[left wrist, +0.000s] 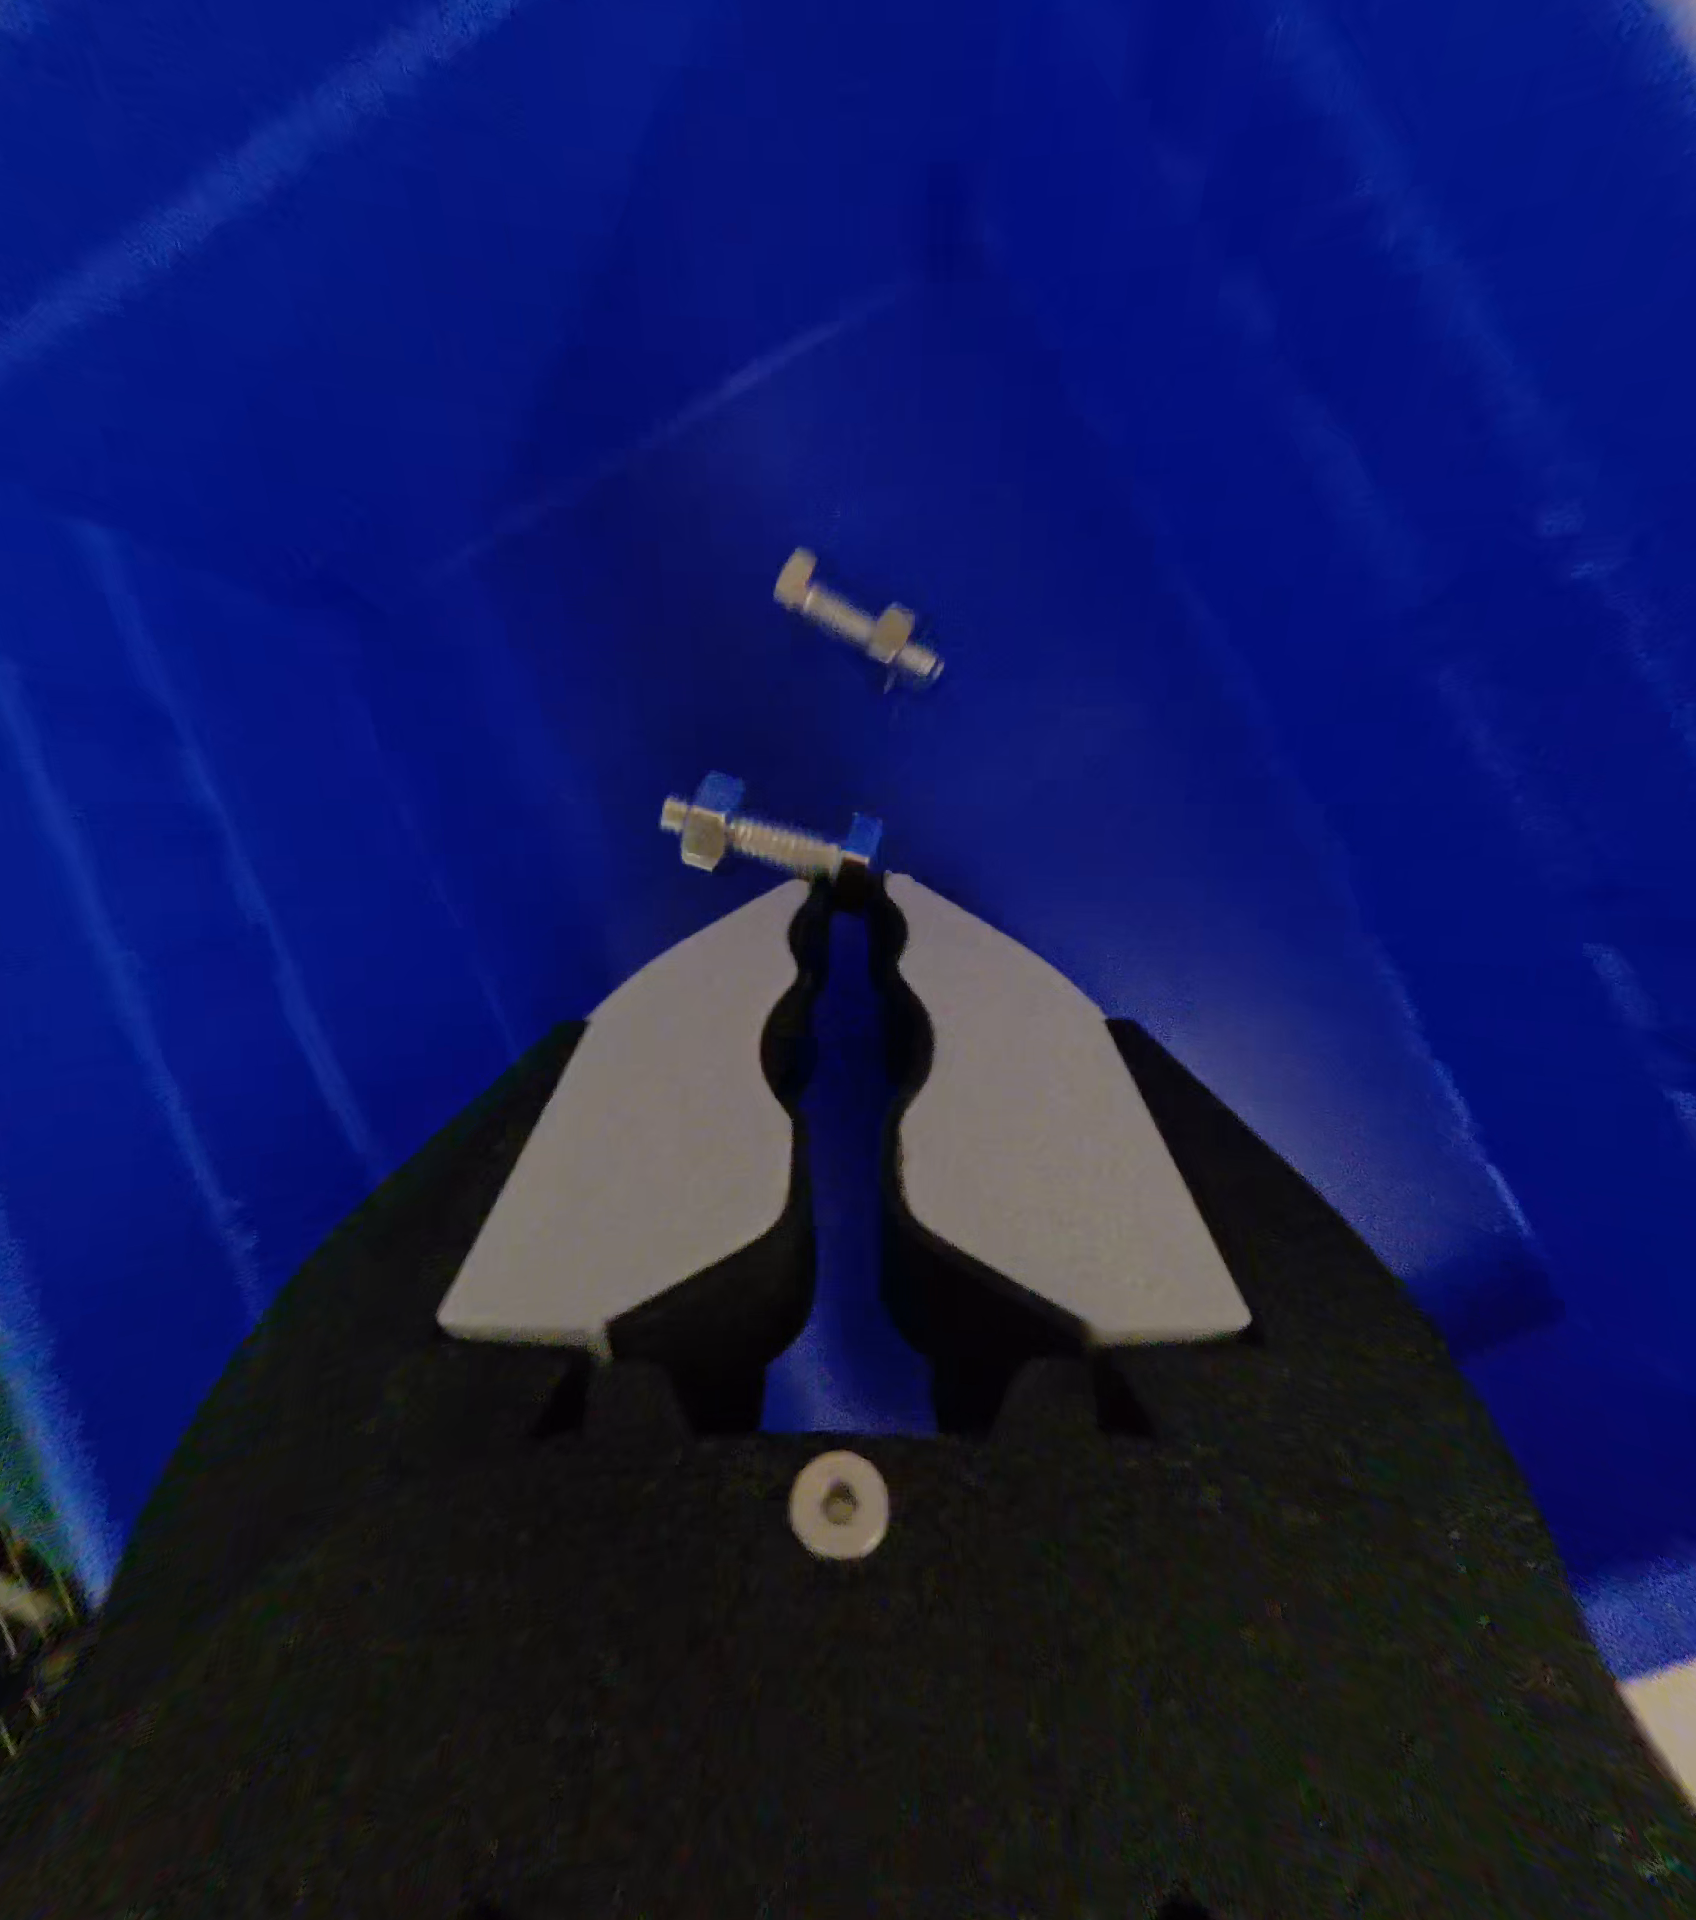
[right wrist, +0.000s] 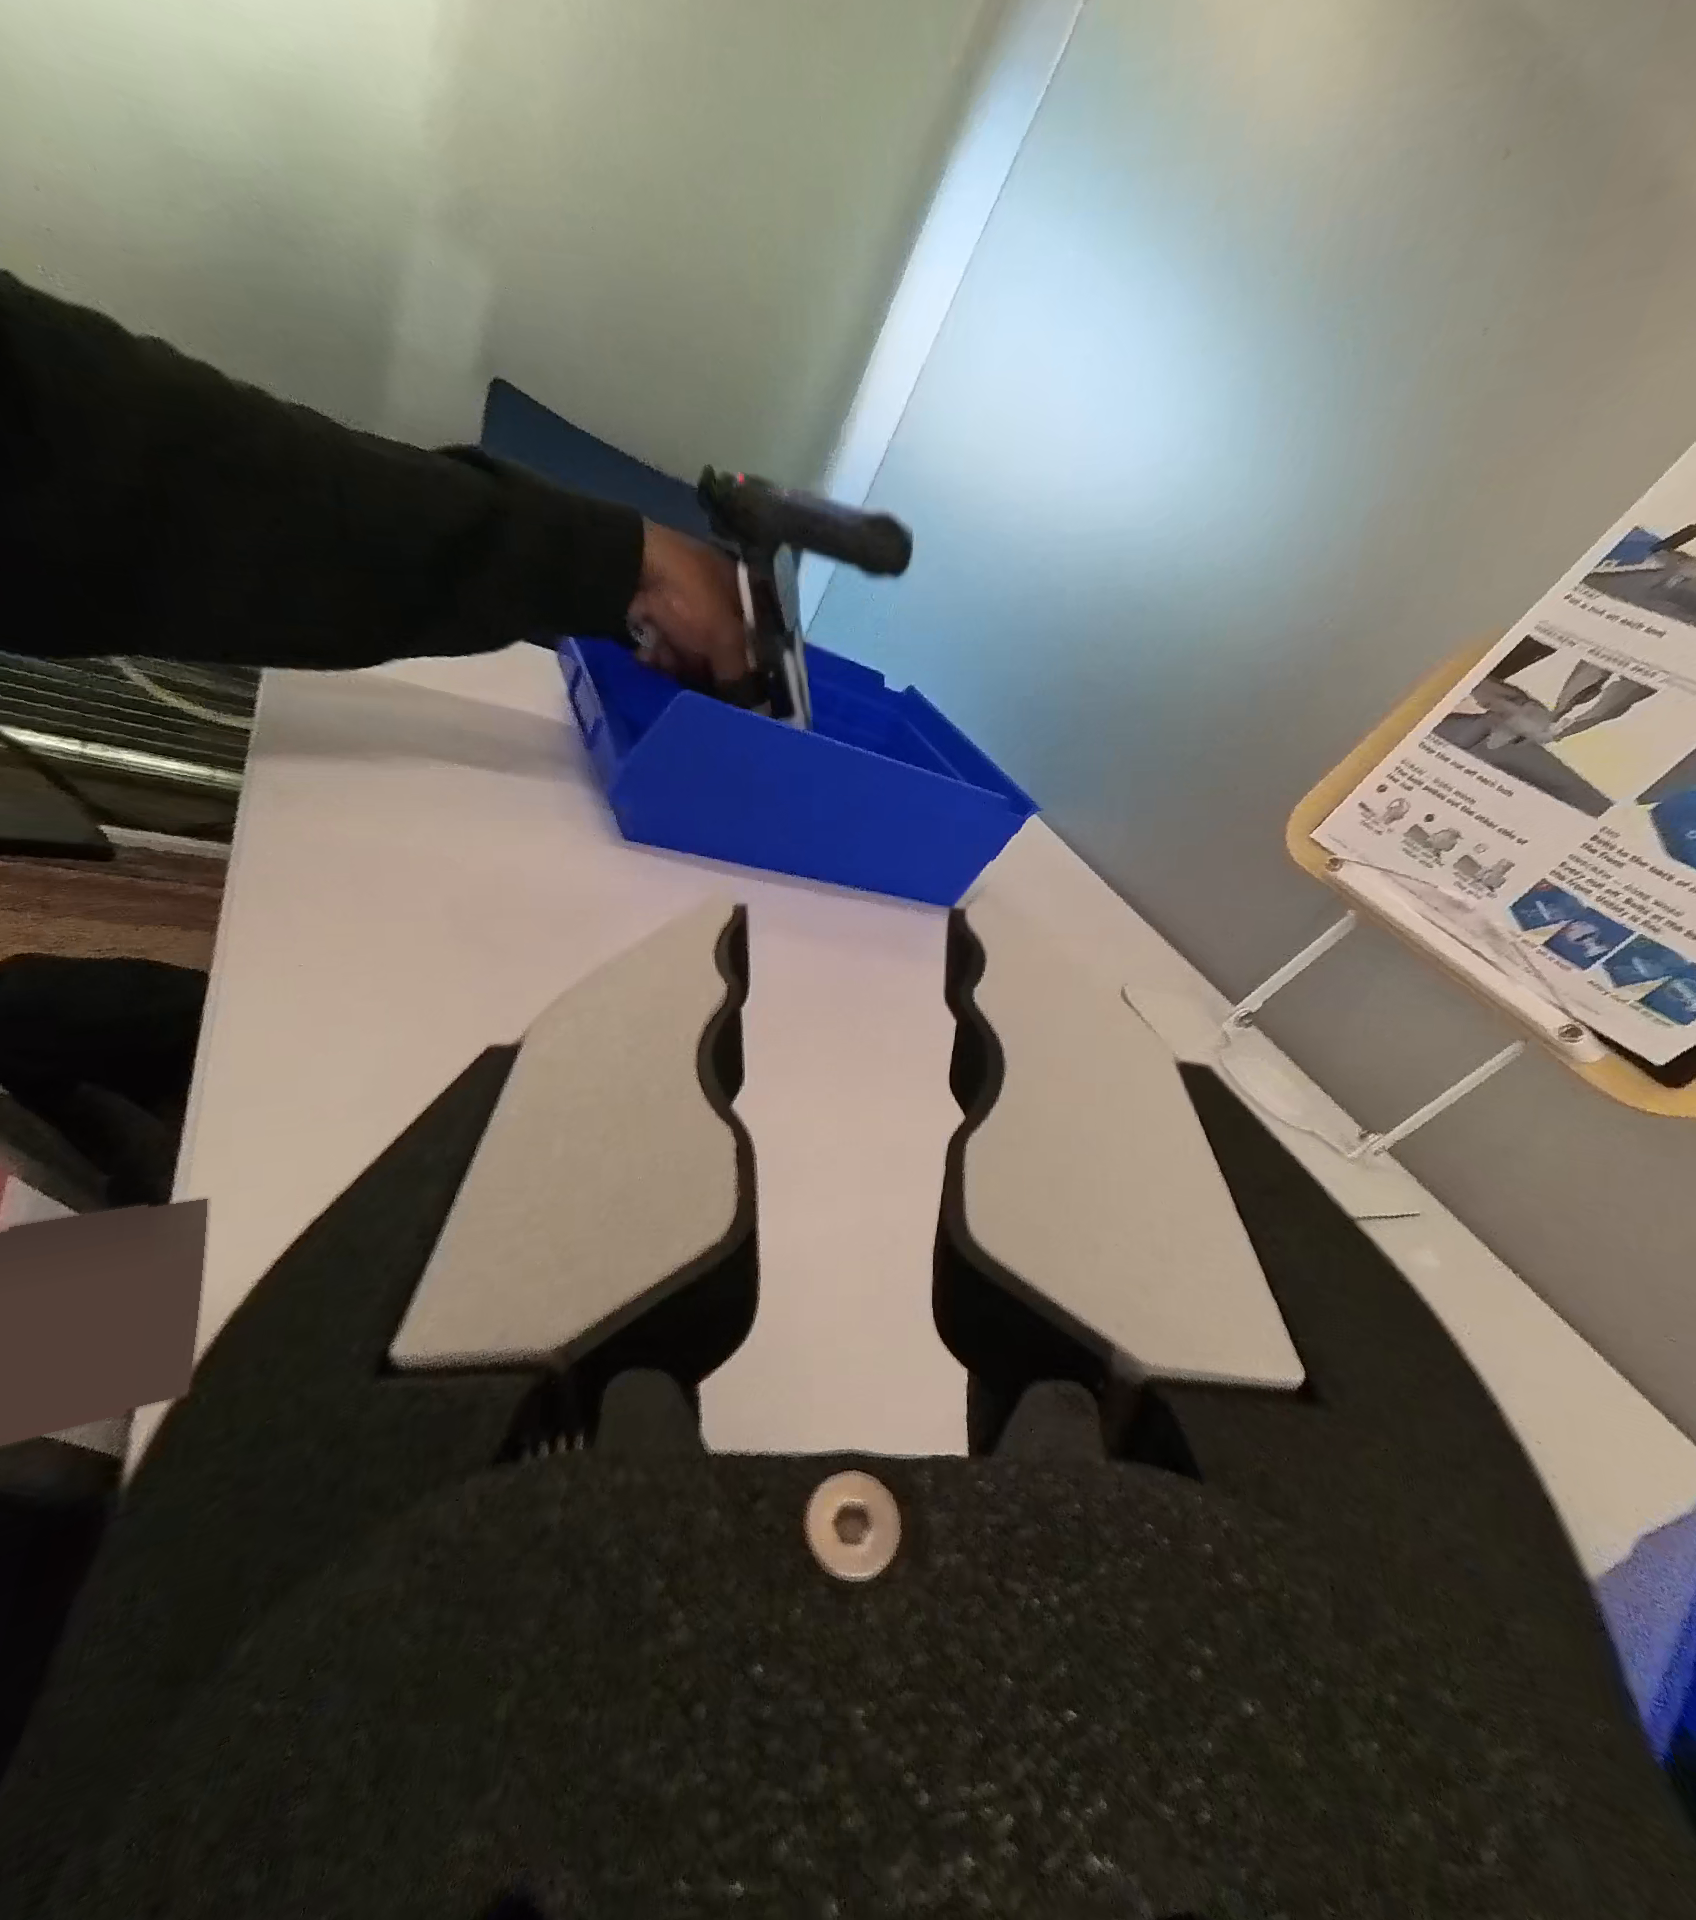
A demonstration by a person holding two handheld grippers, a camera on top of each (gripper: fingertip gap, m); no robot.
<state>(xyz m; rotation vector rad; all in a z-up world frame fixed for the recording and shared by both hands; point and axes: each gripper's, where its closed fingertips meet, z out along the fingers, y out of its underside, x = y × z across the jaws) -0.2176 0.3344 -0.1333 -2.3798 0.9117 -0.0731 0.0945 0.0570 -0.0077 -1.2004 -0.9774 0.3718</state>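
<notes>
Left tool (left wrist: pixel 846 883), mid-frame in the blue bin (left wrist: pixel 1239 416), pinches a bolt (left wrist: pixel 771 836) by its head end. Right tool (right wrist: pixel 846 914) gapes empty over the counter (right wrist: pixel 428 935).

Left wrist view is dim and soft, all saturated blue from the bin (left wrist: pixel 304 520), with streaky motion blur down its walls and smeared corners. Right wrist view is brighter: cool light glows down the wall corner (right wrist: pixel 927 312). Heavy fisheye bending at the edges, and the sleeve (right wrist: pixel 200 499) is blurry.
</notes>
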